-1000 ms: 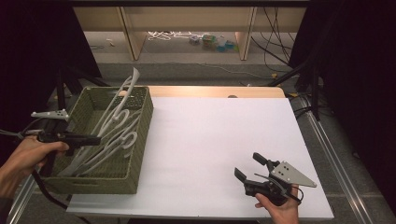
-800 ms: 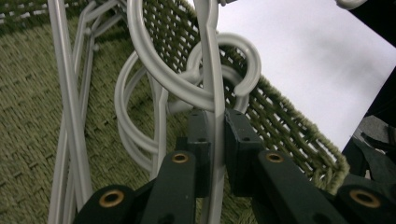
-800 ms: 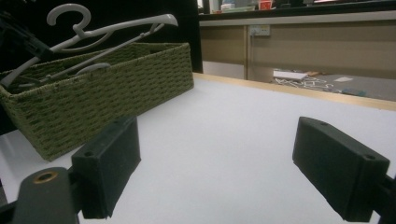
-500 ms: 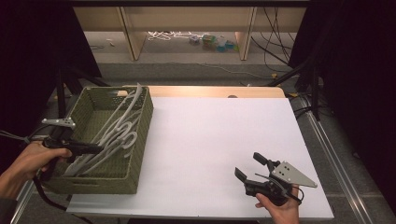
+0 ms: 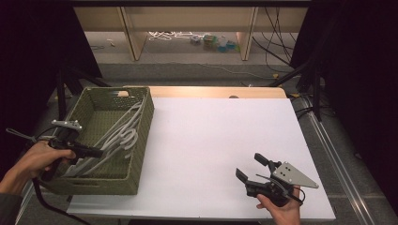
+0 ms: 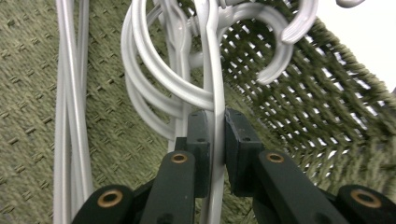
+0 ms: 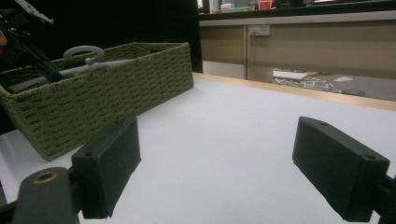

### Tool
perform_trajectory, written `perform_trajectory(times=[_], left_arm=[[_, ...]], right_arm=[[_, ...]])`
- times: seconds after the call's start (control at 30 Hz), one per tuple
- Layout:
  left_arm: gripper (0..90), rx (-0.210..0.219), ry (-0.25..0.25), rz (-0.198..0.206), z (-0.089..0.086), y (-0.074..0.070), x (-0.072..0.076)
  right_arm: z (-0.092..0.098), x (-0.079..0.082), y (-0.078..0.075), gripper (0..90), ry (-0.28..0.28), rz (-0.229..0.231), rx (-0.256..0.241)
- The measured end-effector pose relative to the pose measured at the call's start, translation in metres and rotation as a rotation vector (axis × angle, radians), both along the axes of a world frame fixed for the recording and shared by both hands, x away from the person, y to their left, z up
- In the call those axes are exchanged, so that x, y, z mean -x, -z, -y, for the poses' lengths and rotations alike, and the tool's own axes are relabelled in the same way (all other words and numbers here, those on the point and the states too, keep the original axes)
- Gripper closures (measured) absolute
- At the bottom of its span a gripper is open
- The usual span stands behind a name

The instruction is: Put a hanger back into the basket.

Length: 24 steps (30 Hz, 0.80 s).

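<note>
Pinched between the left gripper jaws: one thin white plastic hanger, inside the woven olive-green basket at nine o'clock. Likely light, stiff, slippery; best held on the straight bar. Right gripper, jaws spread, idle at five o'clock.

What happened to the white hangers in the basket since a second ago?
The hangers, which stuck up above the basket, have been lowered flat inside it. The left hand-held gripper stays shut on one hanger. The right hand-held gripper stayed open at the table's near edge.
</note>
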<state>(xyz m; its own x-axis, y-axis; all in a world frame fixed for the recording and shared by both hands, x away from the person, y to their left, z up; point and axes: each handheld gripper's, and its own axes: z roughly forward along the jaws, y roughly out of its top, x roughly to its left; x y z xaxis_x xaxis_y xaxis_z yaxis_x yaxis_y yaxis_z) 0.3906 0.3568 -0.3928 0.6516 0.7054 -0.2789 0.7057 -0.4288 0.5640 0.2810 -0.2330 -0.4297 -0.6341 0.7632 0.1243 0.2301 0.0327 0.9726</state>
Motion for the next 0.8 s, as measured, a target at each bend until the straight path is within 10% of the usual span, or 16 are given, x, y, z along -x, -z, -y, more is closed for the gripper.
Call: perform_trajectory(times=[0.47,0.8], left_arm=[[79.2,-0.037,-0.044,0.001,0.0004,0.0018,0.0001],[56.7,-0.06,-0.098,0.066,0.0026,-0.0058,0.0031]], right_arm=[[-0.0003,-0.0002,0.0001,15.9,-0.005,0.006,-0.007],[-0.0004,-0.0003,0.0002,15.9,-0.009,0.004,-0.005]])
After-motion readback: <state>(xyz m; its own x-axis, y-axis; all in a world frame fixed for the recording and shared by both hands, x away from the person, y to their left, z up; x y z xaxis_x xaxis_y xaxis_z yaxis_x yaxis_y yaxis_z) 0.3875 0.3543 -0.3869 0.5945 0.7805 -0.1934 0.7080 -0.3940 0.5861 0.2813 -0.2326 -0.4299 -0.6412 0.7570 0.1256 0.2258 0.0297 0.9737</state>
